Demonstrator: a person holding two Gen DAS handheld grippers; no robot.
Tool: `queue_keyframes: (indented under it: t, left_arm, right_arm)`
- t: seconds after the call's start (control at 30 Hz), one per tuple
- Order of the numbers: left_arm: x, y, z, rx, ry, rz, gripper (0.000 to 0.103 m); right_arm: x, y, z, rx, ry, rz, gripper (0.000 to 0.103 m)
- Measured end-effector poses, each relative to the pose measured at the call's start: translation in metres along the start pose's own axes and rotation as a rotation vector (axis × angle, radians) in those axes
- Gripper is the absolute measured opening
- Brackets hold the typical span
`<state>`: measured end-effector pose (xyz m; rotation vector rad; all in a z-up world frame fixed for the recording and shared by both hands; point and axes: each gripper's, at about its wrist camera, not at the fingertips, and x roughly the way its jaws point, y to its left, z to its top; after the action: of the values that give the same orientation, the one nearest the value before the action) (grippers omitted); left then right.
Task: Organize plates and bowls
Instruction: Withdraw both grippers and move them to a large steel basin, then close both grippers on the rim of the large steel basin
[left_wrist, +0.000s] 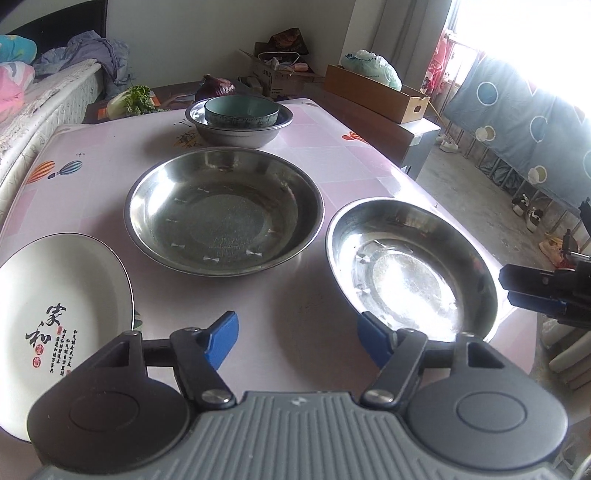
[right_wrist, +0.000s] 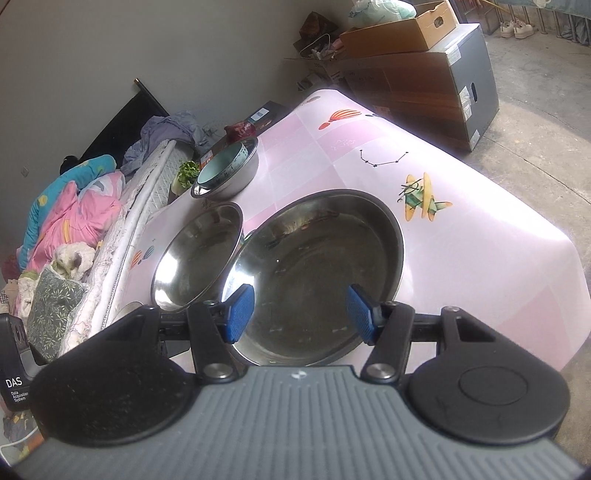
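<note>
Only the teal ceramic bowl (left_wrist: 241, 110) sits nested in a deep steel bowl (left_wrist: 236, 130), while two wide steel plates (left_wrist: 223, 208) and the white printed plate (left_wrist: 55, 306) wait apart on the pink table (left_wrist: 369, 162), and the left gripper (left_wrist: 297, 338) and right gripper (right_wrist: 300, 314) are both spread and empty.

White plate (left_wrist: 55, 314), at eight o'clock in the left wrist view: large black brush characters 家和, smaller columns and red seals beside them illegible. Black device (right_wrist: 14, 373), at eight o'clock in the right wrist view: "DAS", "Data Acquisition System" beneath.
</note>
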<state>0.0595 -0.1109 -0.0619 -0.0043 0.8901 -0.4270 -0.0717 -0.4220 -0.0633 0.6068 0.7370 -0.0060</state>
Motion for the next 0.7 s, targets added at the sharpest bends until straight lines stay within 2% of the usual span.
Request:
queue_keyframes:
  t: [0.07,0.23,0.33,0.53,0.7]
  left_arm:
    - [0.005,-0.001,0.000,-0.012,-0.001,-0.017,0.068]
    - [0.018,-0.006,0.003,-0.019,-0.006,-0.026,0.053]
    - [0.024,-0.007,0.007,-0.024,-0.006,-0.045,0.049]
    - [0.031,-0.011,0.014,-0.022,0.014,-0.063,0.041]
    - [0.040,-0.012,0.019,-0.040,0.059,-0.092,0.032]
  right_arm:
    - [0.002,-0.006,0.001,0.005,-0.002,-0.003,0.055]
    - [0.014,-0.022,0.014,-0.001,-0.004,-0.013,0.055]
    - [0.022,-0.031,0.020,-0.007,-0.002,-0.026,0.055]
    - [0.039,-0.045,0.027,-0.030,0.018,-0.058,0.051]
    - [0.051,-0.049,0.028,-0.044,0.039,-0.051,0.044]
